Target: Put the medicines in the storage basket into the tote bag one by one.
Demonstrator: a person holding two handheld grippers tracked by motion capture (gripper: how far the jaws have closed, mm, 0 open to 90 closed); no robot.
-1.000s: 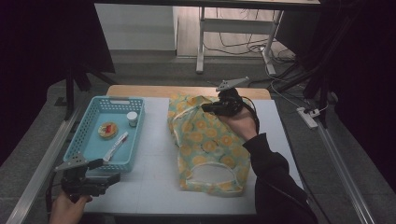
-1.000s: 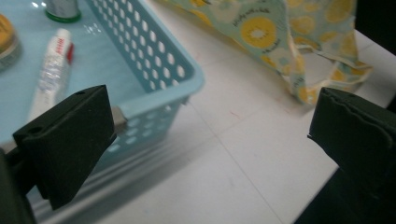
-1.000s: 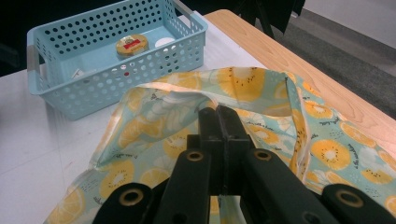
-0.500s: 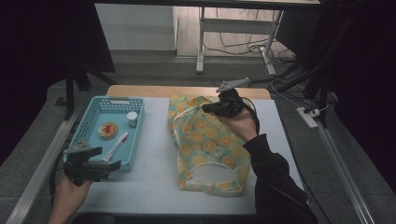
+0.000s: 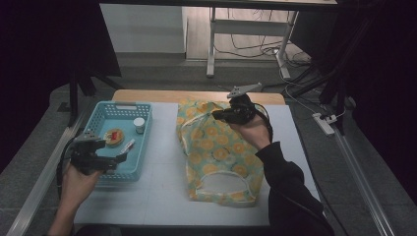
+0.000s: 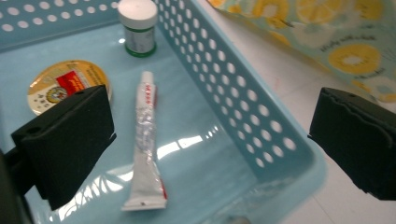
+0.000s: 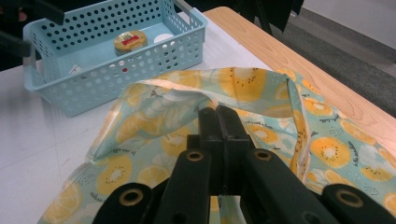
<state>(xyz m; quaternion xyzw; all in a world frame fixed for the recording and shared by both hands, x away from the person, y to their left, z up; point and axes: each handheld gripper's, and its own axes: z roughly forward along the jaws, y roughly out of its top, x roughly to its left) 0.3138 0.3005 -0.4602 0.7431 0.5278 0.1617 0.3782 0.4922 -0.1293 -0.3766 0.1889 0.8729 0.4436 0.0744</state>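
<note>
Lying lengthwise in basket [image 6: 261,121], tube [image 6: 144,149], cap far

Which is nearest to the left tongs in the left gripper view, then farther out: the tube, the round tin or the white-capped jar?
1. Tube: lying on the basket floor between the open left tongs.
2. Round tin: farther back, partly behind one jaw.
3. White-capped jar: farthest, by the basket's perforated wall.
</note>
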